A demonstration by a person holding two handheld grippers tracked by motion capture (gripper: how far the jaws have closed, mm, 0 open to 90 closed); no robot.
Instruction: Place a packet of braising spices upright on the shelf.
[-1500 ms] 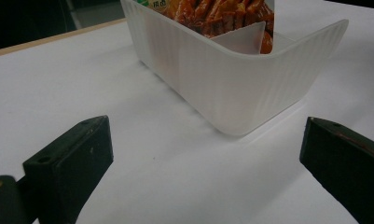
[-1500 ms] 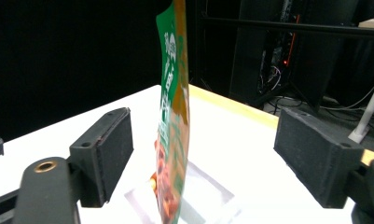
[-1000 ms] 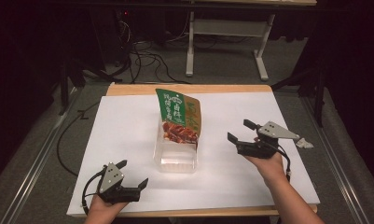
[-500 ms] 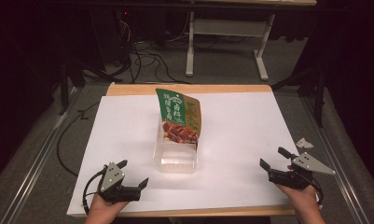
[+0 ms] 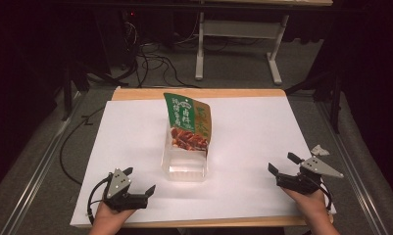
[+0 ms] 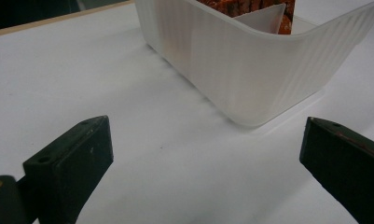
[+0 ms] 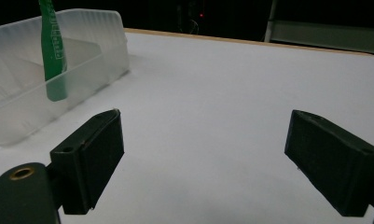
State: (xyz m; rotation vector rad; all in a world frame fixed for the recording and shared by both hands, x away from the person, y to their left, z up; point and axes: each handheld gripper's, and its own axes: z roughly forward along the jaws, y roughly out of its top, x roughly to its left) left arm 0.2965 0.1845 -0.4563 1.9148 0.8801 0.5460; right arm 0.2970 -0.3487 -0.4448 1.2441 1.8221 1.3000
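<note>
A green snack pouch (image 5: 188, 122) stands tilted in a clear plastic tray (image 5: 184, 169) at the middle of the white-covered desk (image 5: 253, 127), its lower end inside the tray and its top leaning out over the far rim. Both grippers lie low at the near edge, well apart from the tray. The left gripper (image 5: 137, 185) has its fingers (image 6: 70, 161) spread wide with nothing between them; the tray's near corner lies just ahead of them and toward its right finger. The right gripper (image 5: 281, 164) also has its fingers (image 7: 89, 156) released and empty, and they have just been opening a little more; the tray with the pouch's green edge sits ahead and off to the left of them, with bare desk straight in front.

To my eye the pouch is already placed in the tray and both hands rest clear, so this looks like the close of the placing step or a pause before a new one. If more handling is meant, either gripper would need to travel inward toward the tray and close on its wall or on the pouch's upper edge
</note>
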